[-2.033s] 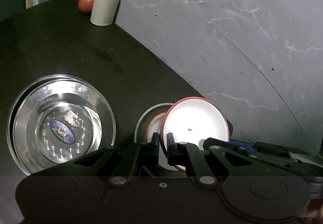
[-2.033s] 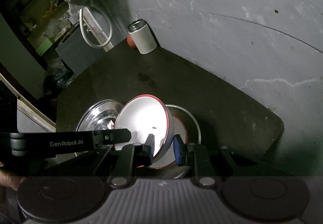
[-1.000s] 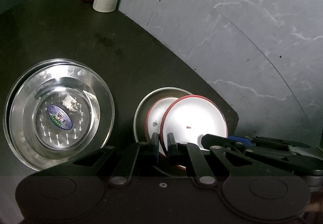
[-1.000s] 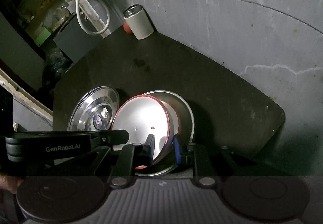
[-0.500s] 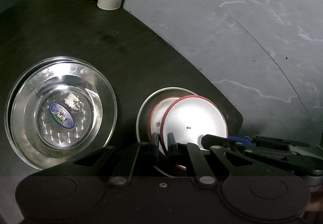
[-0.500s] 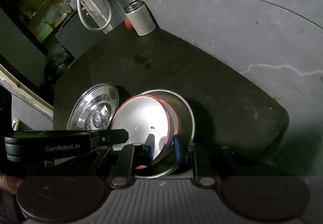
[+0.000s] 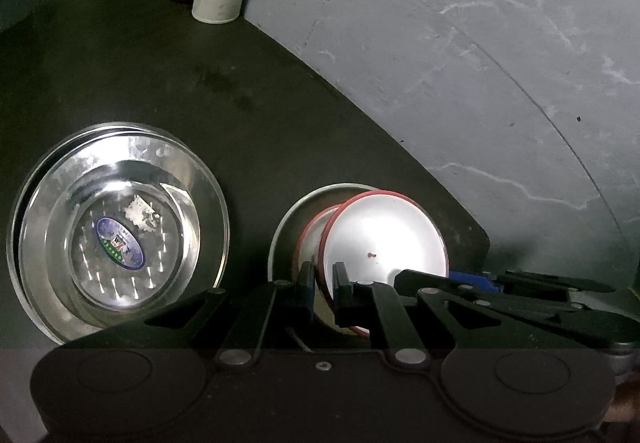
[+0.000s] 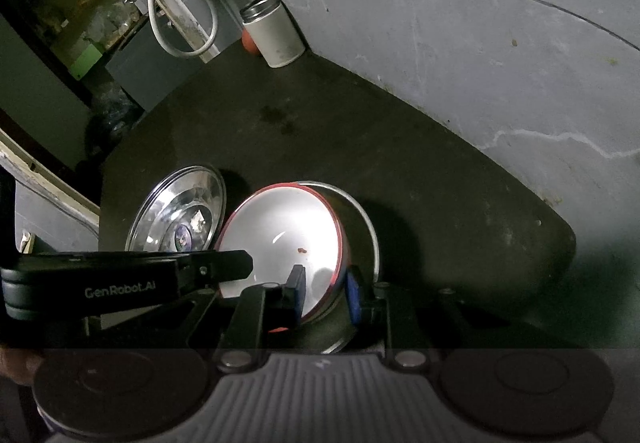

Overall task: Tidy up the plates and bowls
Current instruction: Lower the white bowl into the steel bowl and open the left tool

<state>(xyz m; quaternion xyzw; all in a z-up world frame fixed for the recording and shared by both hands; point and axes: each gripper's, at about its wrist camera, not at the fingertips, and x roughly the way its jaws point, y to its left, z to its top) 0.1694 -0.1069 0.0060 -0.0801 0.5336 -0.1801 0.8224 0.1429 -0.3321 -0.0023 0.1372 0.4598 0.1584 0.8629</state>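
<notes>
Your left gripper [image 7: 323,277] and right gripper [image 8: 323,289] both pinch the rim of the red-rimmed white bowl [image 7: 384,243].
You hold it tilted over a second red-rimmed bowl [image 7: 310,239] nested in the steel plate [image 8: 366,227] — stacked steel plates [image 7: 116,231] lie just beside, on the dark table [image 7: 160,83].
</notes>
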